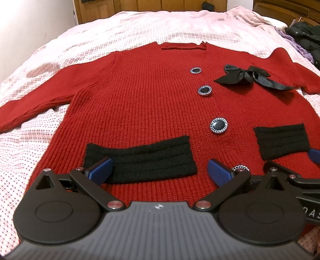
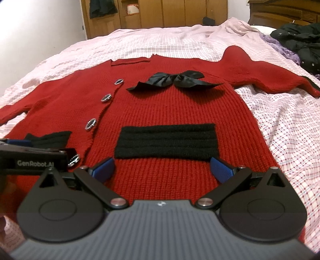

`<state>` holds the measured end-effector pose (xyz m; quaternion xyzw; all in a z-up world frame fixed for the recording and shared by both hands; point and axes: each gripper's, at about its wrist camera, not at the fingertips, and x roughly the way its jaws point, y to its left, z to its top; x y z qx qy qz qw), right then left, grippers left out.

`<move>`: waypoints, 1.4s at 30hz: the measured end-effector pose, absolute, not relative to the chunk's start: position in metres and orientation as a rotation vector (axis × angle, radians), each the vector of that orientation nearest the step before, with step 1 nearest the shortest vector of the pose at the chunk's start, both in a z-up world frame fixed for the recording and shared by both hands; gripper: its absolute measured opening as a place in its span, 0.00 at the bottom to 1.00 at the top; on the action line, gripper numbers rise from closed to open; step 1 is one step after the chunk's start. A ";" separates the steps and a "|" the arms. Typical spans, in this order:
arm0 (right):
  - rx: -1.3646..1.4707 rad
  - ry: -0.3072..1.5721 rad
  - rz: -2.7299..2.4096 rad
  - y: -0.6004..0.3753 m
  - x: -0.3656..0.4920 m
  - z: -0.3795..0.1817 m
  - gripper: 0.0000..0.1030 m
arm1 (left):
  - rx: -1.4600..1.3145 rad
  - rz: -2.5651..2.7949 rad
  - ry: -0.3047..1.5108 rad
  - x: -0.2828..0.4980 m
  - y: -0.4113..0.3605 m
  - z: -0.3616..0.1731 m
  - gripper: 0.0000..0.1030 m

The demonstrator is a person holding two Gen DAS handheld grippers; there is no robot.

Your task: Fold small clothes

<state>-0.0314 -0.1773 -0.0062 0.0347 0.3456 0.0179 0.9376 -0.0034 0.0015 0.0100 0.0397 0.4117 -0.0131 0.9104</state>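
Note:
A red knit cardigan (image 1: pixel 144 96) lies flat, front up, on the bed, sleeves spread; it also shows in the right wrist view (image 2: pixel 172 106). It has dark round buttons (image 1: pixel 218 125), a black bow (image 1: pixel 246 77) and two black pocket bands (image 1: pixel 148 158). My left gripper (image 1: pixel 160 172) is open and empty, just above the hem over the left pocket band. My right gripper (image 2: pixel 163 168) is open and empty, above the hem below the other pocket band (image 2: pixel 168 141). The left gripper's body (image 2: pixel 34 160) shows at the left of the right wrist view.
The bed has a pink checked sheet (image 1: pixel 36 140). A pile of black and purple clothes (image 2: pixel 296 44) lies at the far right. A wooden wardrobe (image 2: pixel 160 14) stands behind the bed.

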 end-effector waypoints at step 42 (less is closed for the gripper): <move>0.438 0.565 -0.243 -0.449 0.064 0.028 1.00 | 0.086 -0.004 0.923 0.054 -0.039 0.024 1.00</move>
